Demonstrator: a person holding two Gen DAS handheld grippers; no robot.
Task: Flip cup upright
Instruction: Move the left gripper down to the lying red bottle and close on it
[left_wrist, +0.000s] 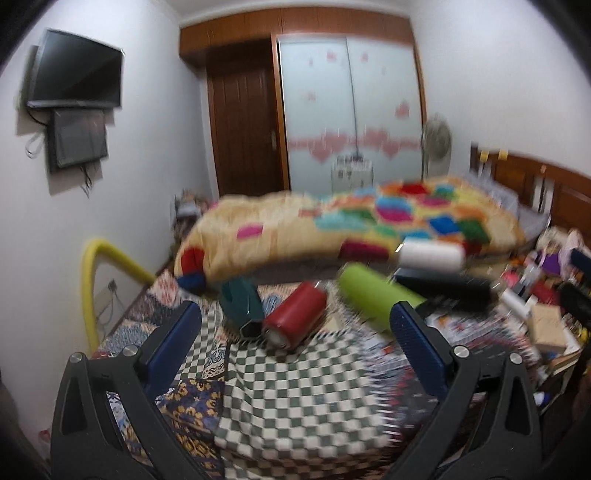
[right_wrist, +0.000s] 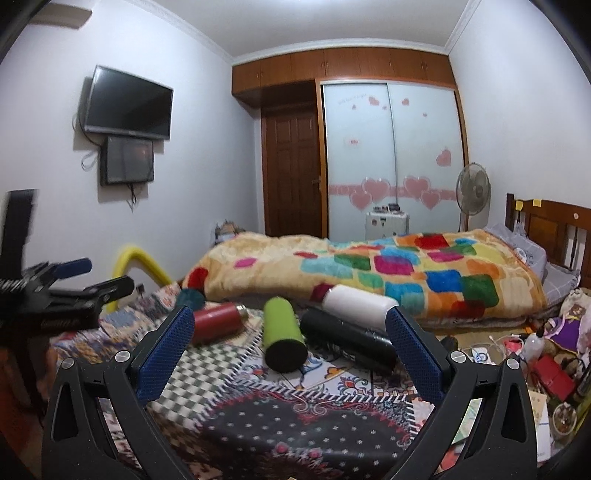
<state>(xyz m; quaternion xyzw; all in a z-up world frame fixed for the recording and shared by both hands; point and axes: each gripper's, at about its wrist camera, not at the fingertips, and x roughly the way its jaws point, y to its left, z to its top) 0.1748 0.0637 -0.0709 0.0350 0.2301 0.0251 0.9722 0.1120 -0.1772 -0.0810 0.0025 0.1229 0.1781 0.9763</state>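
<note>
Far left in the right wrist view: left hand-held gripper (right_wrist: 94, 277), seen side-on above the desk edge, blue pads apart, nothing between them. In its own view, left hand-held gripper (left_wrist: 295, 317) spread wide, hovering over the green-and-white checked cloth (left_wrist: 295, 398), holding nothing. Blurred picture there.

Lying on the patterned desk (right_wrist: 295, 435), left to right:
- teal cup (left_wrist: 240, 304), on its side, dark open mouth turned toward the camera, touching the red one beside it; hidden in the right wrist view.
- red cup (left_wrist: 295, 317) (right_wrist: 216, 321), on its side, between the left gripper's pads in line of sight but not touched by them; silver end pointing right in the right wrist view.
- green cup (right_wrist: 282, 336) (left_wrist: 373, 295), on its side, black end toward the right wrist camera, just beside the black one.
- black cup (right_wrist: 347, 341) (left_wrist: 447, 290), on its side, slanting away to the left.
- white cup (right_wrist: 358, 304) (left_wrist: 432, 256), on its side behind the black one, near the bed's edge.

None upright.

Right hand-held gripper (right_wrist: 290, 334) spread wide, empty, blue pads framing the green and black cups from a distance, not touching either.

Behind: bed with bright patchwork blanket (right_wrist: 388, 273). Far right: clutter on the floor (right_wrist: 546, 369).
</note>
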